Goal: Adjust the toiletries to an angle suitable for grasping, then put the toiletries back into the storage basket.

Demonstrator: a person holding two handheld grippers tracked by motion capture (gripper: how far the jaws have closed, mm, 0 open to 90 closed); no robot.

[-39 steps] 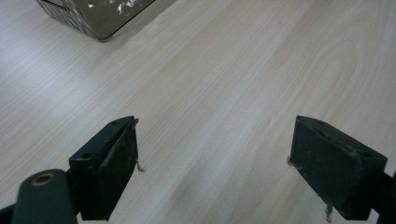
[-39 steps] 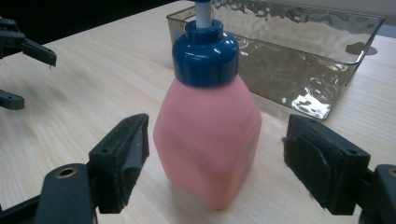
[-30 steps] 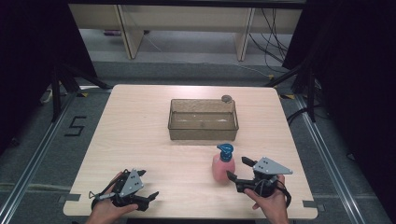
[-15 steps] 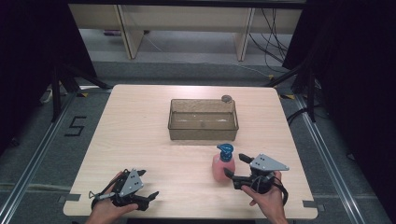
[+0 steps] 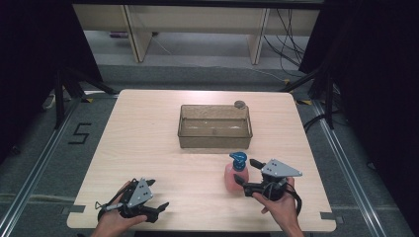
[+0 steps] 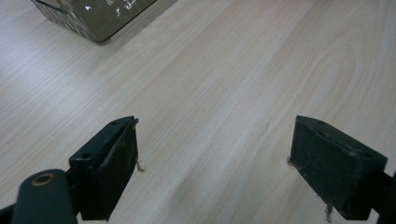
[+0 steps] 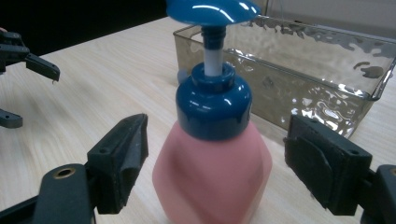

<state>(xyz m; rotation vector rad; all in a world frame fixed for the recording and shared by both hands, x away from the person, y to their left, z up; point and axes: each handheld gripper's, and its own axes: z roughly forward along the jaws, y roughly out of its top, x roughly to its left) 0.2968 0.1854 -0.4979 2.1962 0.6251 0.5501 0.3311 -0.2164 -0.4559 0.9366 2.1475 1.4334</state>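
Note:
A pink soap bottle [image 5: 233, 177] with a blue pump top stands upright on the table's near right part. My right gripper [image 5: 246, 171] reaches it from the right. In the right gripper view the bottle [image 7: 212, 172] stands between the two jaws of my right gripper [image 7: 217, 128], open, with a gap on each side. My left gripper [image 5: 157, 193] rests near the front left edge. Its jaws stand wide apart over bare wood, so the left gripper [image 6: 215, 135] is open and holds nothing.
A clear brownish bin [image 5: 215, 139] stands at the table's middle, just beyond the bottle; its corner [image 6: 93, 23] and wall [image 7: 322, 93] also appear. A small grey round thing [image 5: 240, 104] lies behind the bin. Table edges are close to both hands.
My right gripper has shifted a little to the left, so its jaws now flank the bottle. The left gripper and the bottle have kept still.

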